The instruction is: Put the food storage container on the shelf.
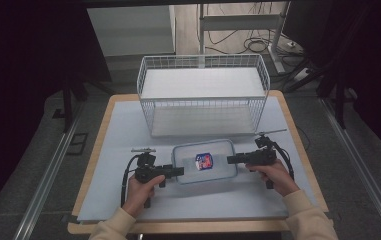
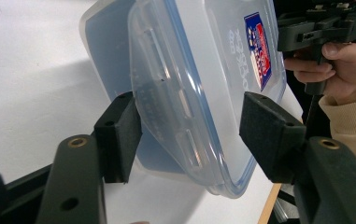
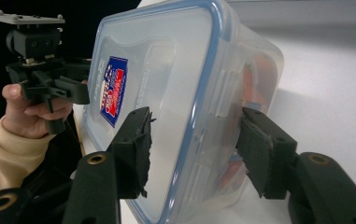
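The clear plastic container (image 1: 205, 161), its lid edged in blue and marked with a red-and-blue label (image 1: 204, 161), lies flat on the white table cover (image 1: 123, 130) near the person's edge, between the two grippers. The left gripper (image 1: 178, 171) meets its left end; in the left gripper view the end clasp sits between the two black jaws, one pad against the underside side of the box, the other just off the lid, so I cannot tell whether it is clamped yet. The right gripper (image 1: 229, 159) meets the right end; in the right gripper view its jaws straddle the lid rim and side clasp, one pad on the lid and the other against the wall, grasping the box. Something orange shows dimly through the wall there. Beyond the container stands a white wire basket (image 1: 203, 95), well apart from it, on the far half of the table.
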